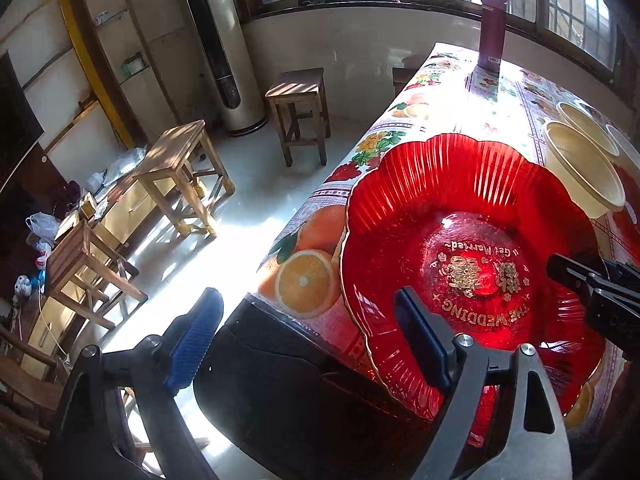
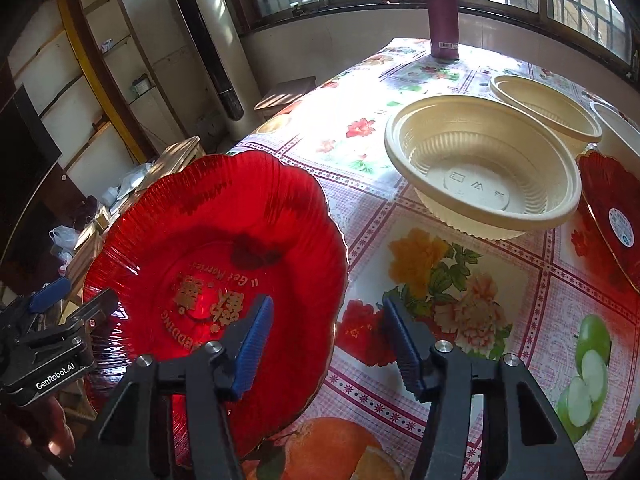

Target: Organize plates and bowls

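Observation:
A red scalloped glass plate (image 1: 460, 240) with gold lettering lies at the table's left edge, partly overhanging it; it also shows in the right wrist view (image 2: 212, 240). My left gripper (image 1: 308, 336) is open, its jaws straddling the plate's near-left rim. My right gripper (image 2: 326, 340) is open with its jaws on either side of the plate's right rim; it also shows in the left wrist view (image 1: 576, 280). Two cream plastic bowls (image 2: 480, 168), (image 2: 548, 104) stand further back. A second red plate (image 2: 612, 216) lies at the right edge.
A tall maroon box (image 2: 442, 12) stands at the table's far end. The table has a fruit-and-flower cloth (image 2: 460, 300). Wooden stools (image 1: 180, 176), (image 1: 300, 108) stand on the floor left of the table. A black chair back (image 1: 280, 380) is below the plate.

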The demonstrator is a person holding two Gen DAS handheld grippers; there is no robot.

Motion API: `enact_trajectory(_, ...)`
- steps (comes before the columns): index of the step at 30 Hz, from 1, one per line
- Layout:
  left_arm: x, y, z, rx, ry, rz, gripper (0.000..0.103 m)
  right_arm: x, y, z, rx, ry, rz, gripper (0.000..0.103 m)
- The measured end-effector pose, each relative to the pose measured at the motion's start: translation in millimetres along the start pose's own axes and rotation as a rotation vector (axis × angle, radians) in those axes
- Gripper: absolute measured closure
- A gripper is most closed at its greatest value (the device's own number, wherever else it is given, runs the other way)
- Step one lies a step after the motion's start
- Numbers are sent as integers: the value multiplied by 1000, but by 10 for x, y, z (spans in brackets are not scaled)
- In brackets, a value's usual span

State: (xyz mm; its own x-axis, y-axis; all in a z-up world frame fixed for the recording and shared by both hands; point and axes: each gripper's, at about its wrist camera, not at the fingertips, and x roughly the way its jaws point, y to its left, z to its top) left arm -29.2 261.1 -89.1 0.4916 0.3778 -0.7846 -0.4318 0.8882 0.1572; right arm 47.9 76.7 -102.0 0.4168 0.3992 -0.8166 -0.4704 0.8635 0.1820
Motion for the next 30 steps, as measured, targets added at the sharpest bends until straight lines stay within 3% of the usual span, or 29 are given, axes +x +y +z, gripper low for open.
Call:
enact_trajectory(2,15,-10,-4,2,2,-2,24,0,22,-12,-7,-4,-5,57)
enact_trajectory(4,42,-14,-13,0,9,-24,38,13,31,-15,-7,0,-5,68)
enact_trajectory(8,59,-55,-24,7,3,-49,46,29,74,-11,-22,-2,-9,78)
enact_trajectory(10,61,-98,-30,14,0,-68,58,40,89,-9,-23,-4,0,84)
enact_trajectory(17,84,-195,-17,34,-2,-133,84,44,58,-5,-7,-17,16,86)
enact_trajectory(30,82,-274,14,44,-6,-124,85,-24,-32,-36,37,-28,40,90)
